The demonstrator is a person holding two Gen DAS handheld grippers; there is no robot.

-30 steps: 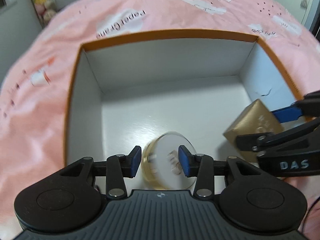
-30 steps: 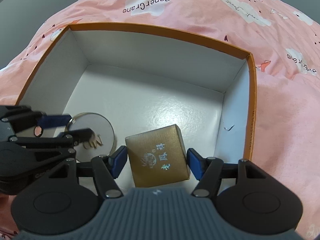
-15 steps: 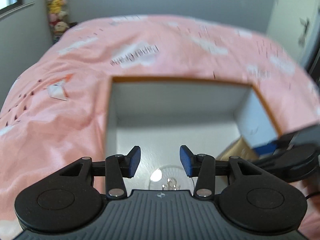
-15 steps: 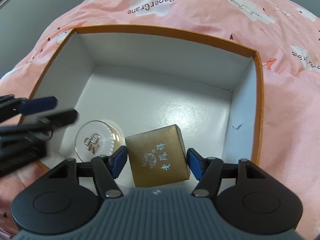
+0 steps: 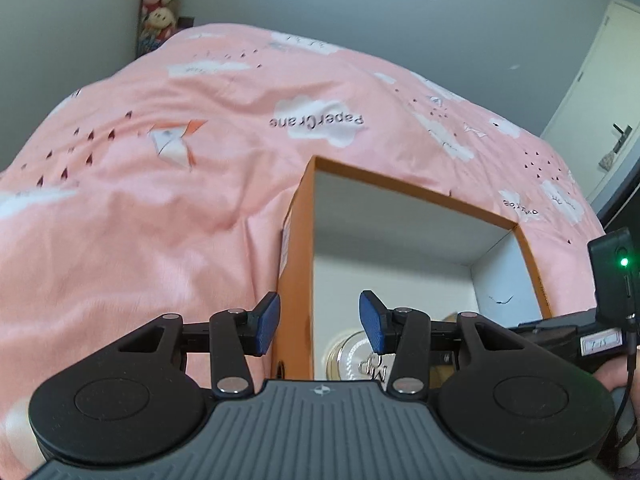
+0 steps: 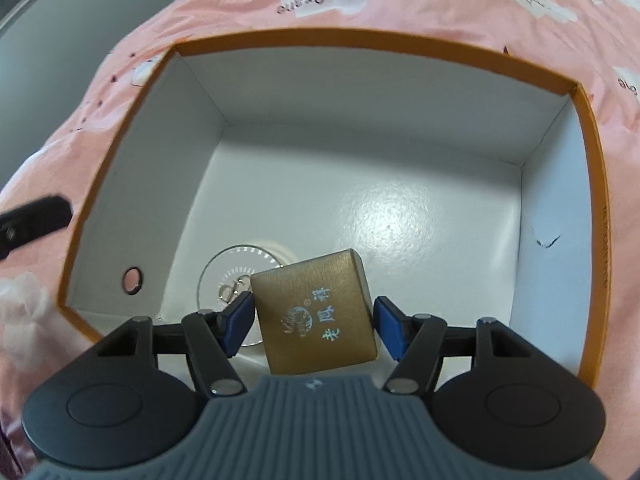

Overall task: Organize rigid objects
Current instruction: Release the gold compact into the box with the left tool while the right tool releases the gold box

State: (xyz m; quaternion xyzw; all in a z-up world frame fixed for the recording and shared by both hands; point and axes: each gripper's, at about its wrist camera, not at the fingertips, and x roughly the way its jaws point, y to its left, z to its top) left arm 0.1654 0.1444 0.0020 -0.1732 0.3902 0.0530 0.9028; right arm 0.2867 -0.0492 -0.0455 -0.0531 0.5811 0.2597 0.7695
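An orange box with a white inside [image 6: 596, 184] lies open on the pink bed; it also shows in the left wrist view [image 5: 296, 240]. A round clear-lidded jar [image 6: 236, 264] lies on the box floor near the front left; it also shows in the left wrist view [image 5: 352, 356]. My right gripper [image 6: 314, 322] is low inside the box, its blue pads [image 6: 390, 326] on either side of a gold box [image 6: 316, 308] with a small gap at each side. My left gripper [image 5: 318, 328] is open and empty above the box's left wall.
The pink bedspread [image 5: 140, 220] with cloud prints spreads all around the box. Stuffed toys [image 5: 162, 0] sit at the far wall on the left. A white door [image 5: 604, 92] stands at the right. The box's left wall has a round finger hole [image 6: 132, 280].
My left gripper has let go of the round jar, lifted out of the box and swung left. The jar now lies on the box floor. The right gripper has sunk lower with the gold box.
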